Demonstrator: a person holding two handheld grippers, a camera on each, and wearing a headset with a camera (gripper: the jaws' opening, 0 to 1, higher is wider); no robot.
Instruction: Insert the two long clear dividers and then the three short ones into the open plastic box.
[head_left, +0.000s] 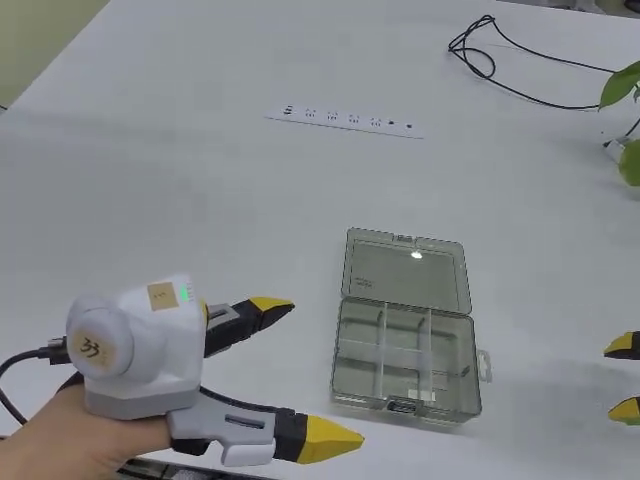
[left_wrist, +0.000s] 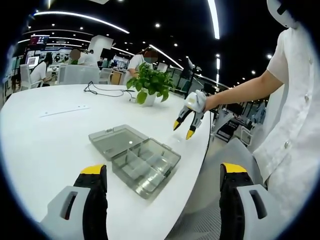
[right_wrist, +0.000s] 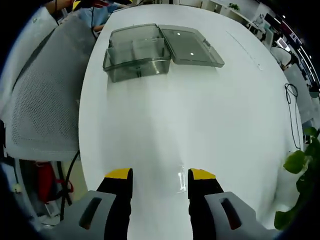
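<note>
33 is handwritten on the left claw (head_left: 318, 370).

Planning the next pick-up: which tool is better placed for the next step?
Right, probably: the right tool, open, has what looks like a small clear piece on the table between its tips. The left tool, open and empty, hangs beside the box.

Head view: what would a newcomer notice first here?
The open plastic box sits centre right on the white table, its lid laid back and its tray split into compartments by clear dividers. Next comes the left gripper at lower left, its yellow-tipped jaws spread wide and pointing toward the box. The right gripper just pokes in at the right edge, jaws apart.
</note>
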